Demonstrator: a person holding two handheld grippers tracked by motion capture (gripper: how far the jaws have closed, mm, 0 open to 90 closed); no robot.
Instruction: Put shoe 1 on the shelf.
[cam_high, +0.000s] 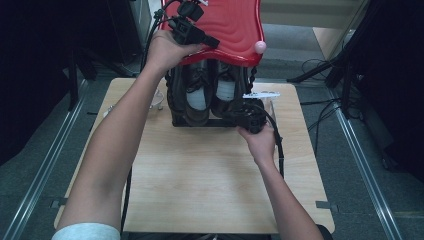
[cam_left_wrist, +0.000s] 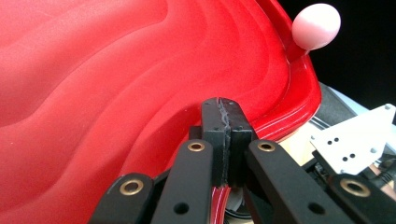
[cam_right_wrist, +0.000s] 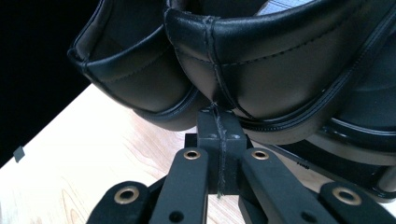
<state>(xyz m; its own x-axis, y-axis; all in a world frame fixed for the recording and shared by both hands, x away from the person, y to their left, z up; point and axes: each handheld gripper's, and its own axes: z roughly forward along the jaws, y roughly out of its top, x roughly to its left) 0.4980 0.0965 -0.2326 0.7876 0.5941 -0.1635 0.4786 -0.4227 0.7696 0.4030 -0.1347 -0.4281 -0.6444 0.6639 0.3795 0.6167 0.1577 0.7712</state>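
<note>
The left tool (cam_high: 212, 42) pinches the red lid's (cam_high: 235, 25) thin, stiff, slippery edge at 12 o'clock. The right tool (cam_high: 240, 116) sits shut by the soft black shoes (cam_high: 200, 100).

2 black shoes (cam_high: 198, 95) stand side by side under 1 red wavy lid (cam_high: 235, 27). 1 pink ball (cam_high: 260, 47) sits at the lid's right corner. 2 grippers: 1 left gripper (cam_high: 192, 31) on the lid, 1 right gripper (cam_high: 250, 119) below it.

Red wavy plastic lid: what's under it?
Under the red wavy plastic lid, a pair of black leather shoes with white stuffing stands in a black frame. Their far ends are covered by the lid.
</note>
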